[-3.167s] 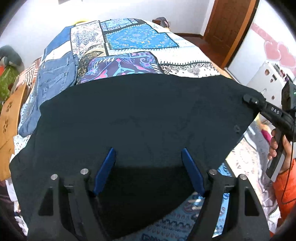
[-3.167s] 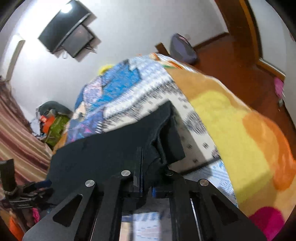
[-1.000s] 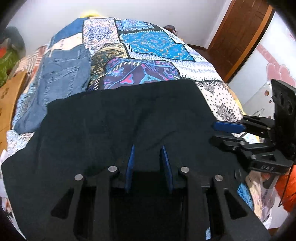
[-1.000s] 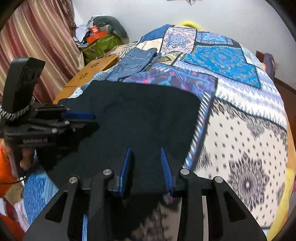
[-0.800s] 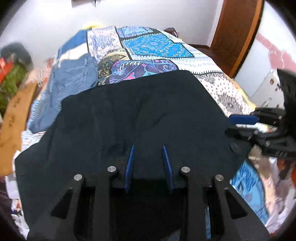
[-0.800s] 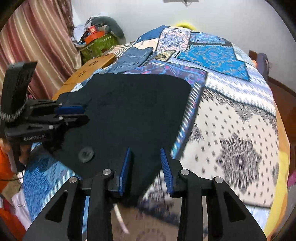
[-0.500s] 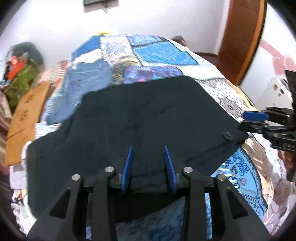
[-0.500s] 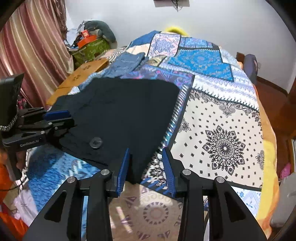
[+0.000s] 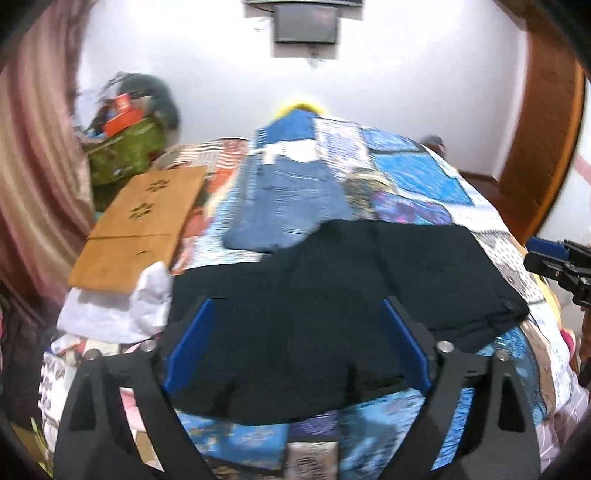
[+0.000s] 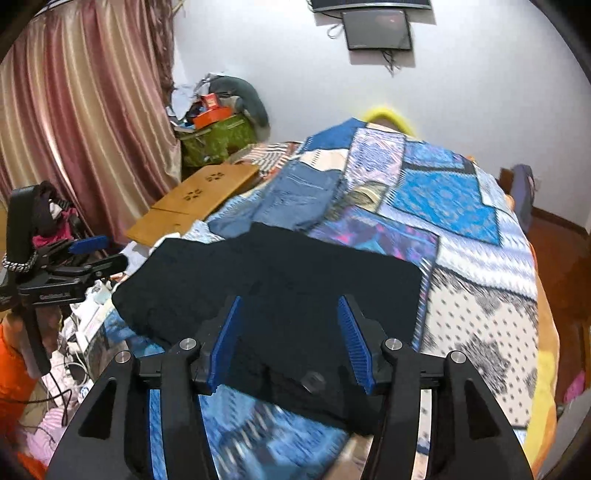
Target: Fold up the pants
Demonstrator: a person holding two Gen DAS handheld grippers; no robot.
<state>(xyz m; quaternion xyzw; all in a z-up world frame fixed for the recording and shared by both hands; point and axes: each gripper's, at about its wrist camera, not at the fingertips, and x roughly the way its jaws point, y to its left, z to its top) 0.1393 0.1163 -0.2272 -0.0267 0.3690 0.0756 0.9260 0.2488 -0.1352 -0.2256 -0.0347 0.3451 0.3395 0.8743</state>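
Observation:
The black pants (image 9: 332, 295) lie folded flat on the patchwork bedspread (image 9: 417, 177) near the bed's front edge. They also show in the right wrist view (image 10: 280, 288), with a button near the front hem. My left gripper (image 9: 295, 343) is open and empty, raised above the near edge of the pants. My right gripper (image 10: 288, 343) is open and empty, also above the near edge. Each gripper appears at the side of the other's view, the right one (image 9: 554, 258) and the left one (image 10: 74, 258), both clear of the cloth.
Folded blue jeans (image 9: 288, 199) lie on the bed behind the black pants. A wooden lap desk (image 9: 140, 225) and white cloth (image 9: 122, 310) sit at the left edge. Curtains (image 10: 74, 122), a cluttered pile (image 10: 218, 129) and a wall screen (image 10: 376, 29) stand beyond.
Both grippers opened, let go of the pants and pulled back and up from the bed. The pants stay folded near the front edge.

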